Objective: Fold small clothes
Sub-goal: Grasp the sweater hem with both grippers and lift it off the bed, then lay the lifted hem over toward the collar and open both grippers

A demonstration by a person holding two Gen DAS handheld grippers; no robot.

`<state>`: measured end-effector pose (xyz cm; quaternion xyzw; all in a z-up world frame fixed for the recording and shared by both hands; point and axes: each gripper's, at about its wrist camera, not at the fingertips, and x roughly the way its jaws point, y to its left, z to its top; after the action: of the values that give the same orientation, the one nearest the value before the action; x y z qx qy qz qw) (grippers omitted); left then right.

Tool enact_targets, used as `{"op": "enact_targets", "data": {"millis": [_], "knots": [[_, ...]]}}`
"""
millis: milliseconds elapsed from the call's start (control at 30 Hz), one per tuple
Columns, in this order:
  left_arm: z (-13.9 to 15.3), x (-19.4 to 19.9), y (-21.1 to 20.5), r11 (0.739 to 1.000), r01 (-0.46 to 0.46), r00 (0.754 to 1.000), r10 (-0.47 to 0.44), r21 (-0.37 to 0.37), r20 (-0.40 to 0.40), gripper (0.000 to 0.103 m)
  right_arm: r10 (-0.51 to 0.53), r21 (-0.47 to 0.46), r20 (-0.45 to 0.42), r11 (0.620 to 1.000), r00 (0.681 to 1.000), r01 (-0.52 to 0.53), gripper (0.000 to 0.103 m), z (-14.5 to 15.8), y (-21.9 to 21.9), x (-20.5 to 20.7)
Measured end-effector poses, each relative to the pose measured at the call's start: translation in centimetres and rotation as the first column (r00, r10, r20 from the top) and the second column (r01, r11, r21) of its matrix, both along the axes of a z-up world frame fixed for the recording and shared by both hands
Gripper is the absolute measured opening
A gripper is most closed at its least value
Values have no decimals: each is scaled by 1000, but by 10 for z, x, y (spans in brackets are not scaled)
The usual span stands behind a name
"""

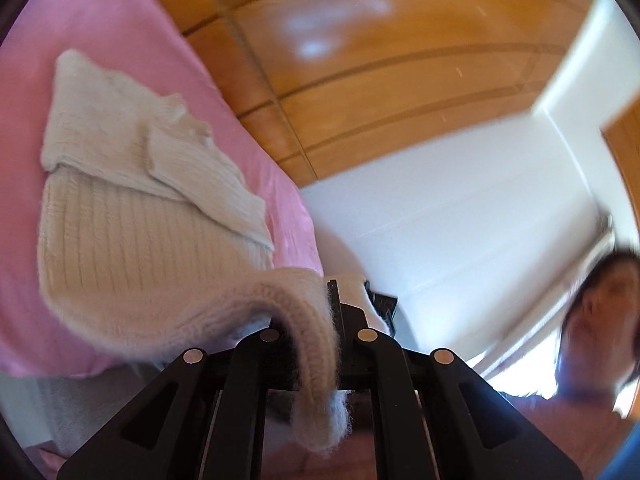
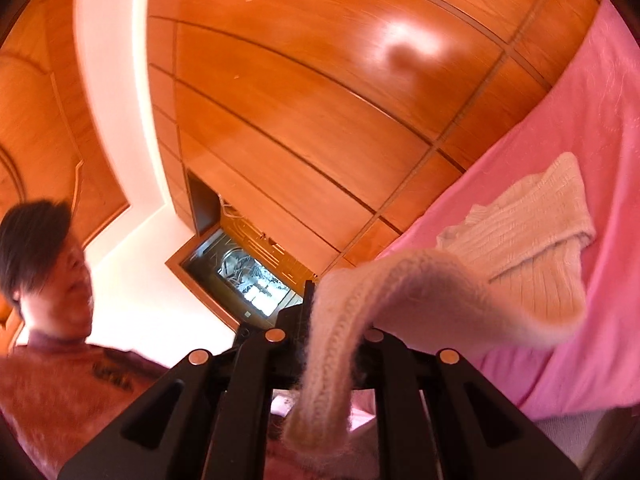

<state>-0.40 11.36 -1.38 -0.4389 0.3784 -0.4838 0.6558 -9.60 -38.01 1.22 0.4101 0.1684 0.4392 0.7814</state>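
Left wrist view: the left gripper (image 1: 334, 300) is clenched on the near hem of the cream sweater (image 1: 132, 216), which stretches away across the pink bedspread (image 1: 120, 40). Right gripper (image 2: 310, 300) likewise pinches the hem; neither hand looks nearer.

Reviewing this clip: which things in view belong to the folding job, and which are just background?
Part of the job:
- cream knit sweater, sleeves already folded in
- left gripper, shut on the sweater's hem
- right gripper, shut on the hem too
- pink bedsheet under the sweater

Just there:
- wooden wardrobe
- white wall
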Motion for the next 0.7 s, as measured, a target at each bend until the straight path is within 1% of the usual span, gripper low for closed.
{"op": "enact_targets", "data": {"millis": [100,200,300,433,500,533,567,600,633,667,700], "knots": [[-11,33,5,999,-41,998,40,-10,-55,5,-3,17,-28,1000,1000,3,9,1,1,40],[-13,66,5,997,-75,995,77,33,-56,5,-9,18,-61,1000,998,10,9,-1,-2,76],[-18,88,12,993,-100,993,104,64,-62,5,-29,2,-105,1000,994,30,9,-7,-6,110],[-33,129,14,980,-153,982,165,129,-88,5,-69,-31,-165,997,984,65,9,-19,-7,154],[-45,145,13,973,-180,973,198,146,-118,5,-87,-52,-201,996,976,78,9,-27,-4,171],[-54,155,13,966,-200,963,225,164,-149,5,-103,-67,-227,994,968,90,10,-33,-3,183],[-63,164,12,958,-224,947,258,182,-193,5,-116,-79,-246,992,962,99,10,-39,-3,190],[-70,168,12,955,-235,937,272,182,-219,5,-130,-91,-262,990,956,109,10,-45,-2,197],[-78,173,11,951,-249,925,290,182,-245,7,-151,-104,-281,987,948,127,11,-52,-1,206],[-84,177,10,940,-275,911,321,200,-259,15,-177,-118,-303,982,936,147,12,-59,-1,212],[-86,179,8,929,-290,904,344,228,-253,19,-190,-126,-316,980,930,157,15,-63,0,215]]}}
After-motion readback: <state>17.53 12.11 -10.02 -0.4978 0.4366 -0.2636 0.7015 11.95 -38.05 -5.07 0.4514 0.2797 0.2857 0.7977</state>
